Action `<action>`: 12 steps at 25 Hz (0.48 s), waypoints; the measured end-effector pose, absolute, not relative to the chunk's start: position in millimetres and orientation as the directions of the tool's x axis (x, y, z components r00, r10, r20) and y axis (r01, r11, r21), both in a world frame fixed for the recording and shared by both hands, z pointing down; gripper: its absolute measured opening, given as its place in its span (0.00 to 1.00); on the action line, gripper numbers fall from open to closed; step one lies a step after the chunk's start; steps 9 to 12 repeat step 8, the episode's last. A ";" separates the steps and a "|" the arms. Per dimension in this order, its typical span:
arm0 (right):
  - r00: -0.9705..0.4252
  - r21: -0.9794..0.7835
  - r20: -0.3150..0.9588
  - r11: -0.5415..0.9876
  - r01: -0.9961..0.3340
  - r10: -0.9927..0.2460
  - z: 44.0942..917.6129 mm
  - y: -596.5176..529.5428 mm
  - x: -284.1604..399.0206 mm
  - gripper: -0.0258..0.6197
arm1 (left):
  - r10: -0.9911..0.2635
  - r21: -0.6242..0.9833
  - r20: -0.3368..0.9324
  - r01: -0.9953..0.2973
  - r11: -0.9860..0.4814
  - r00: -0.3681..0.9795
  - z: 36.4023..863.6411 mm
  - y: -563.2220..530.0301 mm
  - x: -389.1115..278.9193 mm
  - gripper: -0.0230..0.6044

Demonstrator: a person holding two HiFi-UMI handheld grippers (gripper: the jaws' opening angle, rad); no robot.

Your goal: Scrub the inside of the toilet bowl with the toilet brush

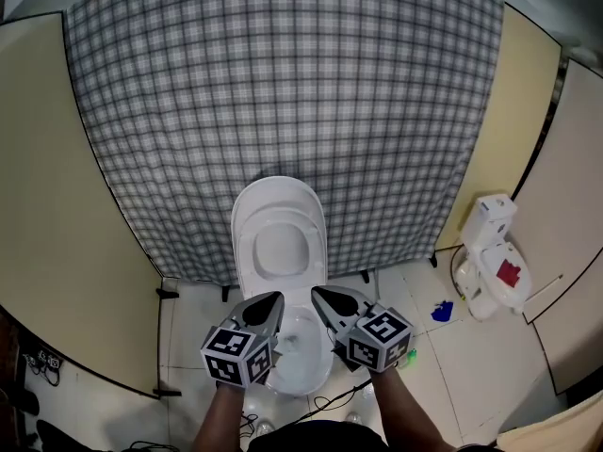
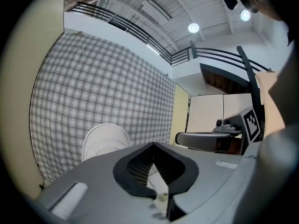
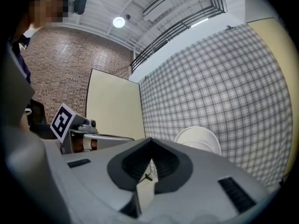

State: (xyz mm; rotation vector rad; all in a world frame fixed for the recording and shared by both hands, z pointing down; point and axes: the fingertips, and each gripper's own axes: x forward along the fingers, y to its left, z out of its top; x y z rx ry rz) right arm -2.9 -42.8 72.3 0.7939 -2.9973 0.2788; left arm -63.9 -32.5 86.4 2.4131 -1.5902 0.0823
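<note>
Your left hand-held gripper (image 1: pixel 273 301) & right hand-held gripper (image 1: pixel 320 296) are pressed together, empty, over the toilet bowl (image 1: pixel 301 370). No brush in view, so this fits pre-grab or post-scrub.

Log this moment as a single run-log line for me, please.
scrub: not begun | left gripper: shut, empty | right gripper: shut, empty | both over toilet, lid up | brush: not in view

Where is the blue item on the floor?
Head view, right side: the blue item lies on the tiled floor between the toilet and the smaller white fixture.
</note>
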 end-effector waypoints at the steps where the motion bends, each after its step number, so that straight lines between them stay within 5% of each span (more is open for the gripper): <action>1: -0.868 -0.153 0.067 0.854 -0.497 -0.493 77.2 -42.2 -5.5 0.04 | -0.897 0.171 0.169 -0.909 -0.381 0.408 91.1 -32.5 -66.4 0.03; 12: -0.865 -0.114 0.050 0.858 -0.501 -0.499 104.4 -30.2 -19.4 0.04 | -0.899 0.156 0.132 -0.904 -0.398 0.418 119.0 -23.6 -78.7 0.03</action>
